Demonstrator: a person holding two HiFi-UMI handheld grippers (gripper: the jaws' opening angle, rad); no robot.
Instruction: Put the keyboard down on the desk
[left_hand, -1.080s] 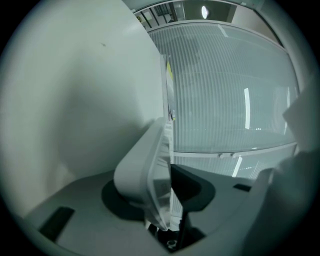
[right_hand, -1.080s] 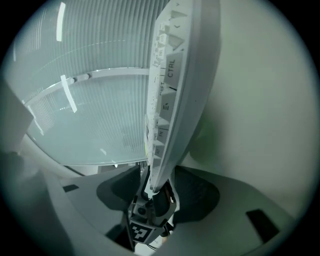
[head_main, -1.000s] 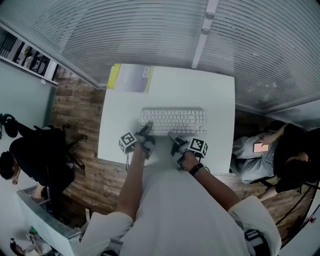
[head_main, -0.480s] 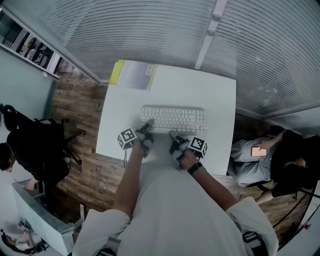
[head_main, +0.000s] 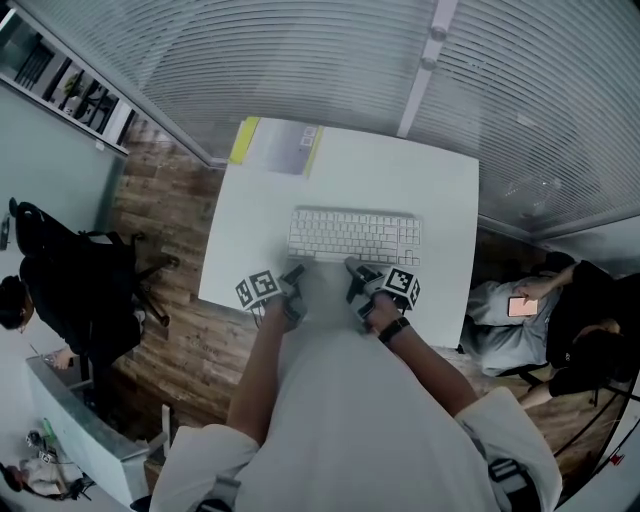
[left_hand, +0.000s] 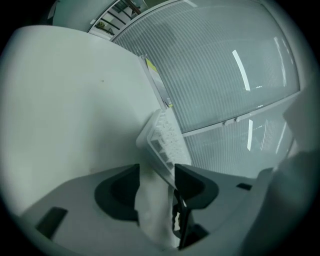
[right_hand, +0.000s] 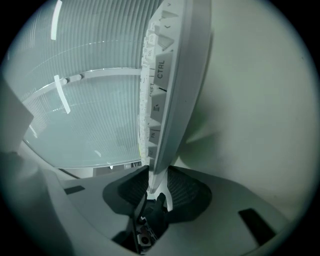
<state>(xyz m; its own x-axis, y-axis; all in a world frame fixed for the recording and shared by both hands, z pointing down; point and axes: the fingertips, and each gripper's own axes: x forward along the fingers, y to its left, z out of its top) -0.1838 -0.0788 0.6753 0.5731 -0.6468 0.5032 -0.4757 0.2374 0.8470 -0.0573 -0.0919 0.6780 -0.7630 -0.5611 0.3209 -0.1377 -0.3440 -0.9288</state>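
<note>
An office: white desk (head_main: 445, 195), ribbed glass partition (head_main: 300, 60), wall shelves (head_main: 72, 92).

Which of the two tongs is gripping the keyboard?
The right tongs: their jaws, just closed, pinch the keyboard's near edge. The left tongs have just opened and sit clear of it, nothing between them.

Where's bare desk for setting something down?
Free: desk left of the keyboard, nearer than the booklet; far right corner beyond the keyboard. Crowded: near edge, with left gripper, jaws just opened, and right gripper, just closed on the keyboard.
</note>
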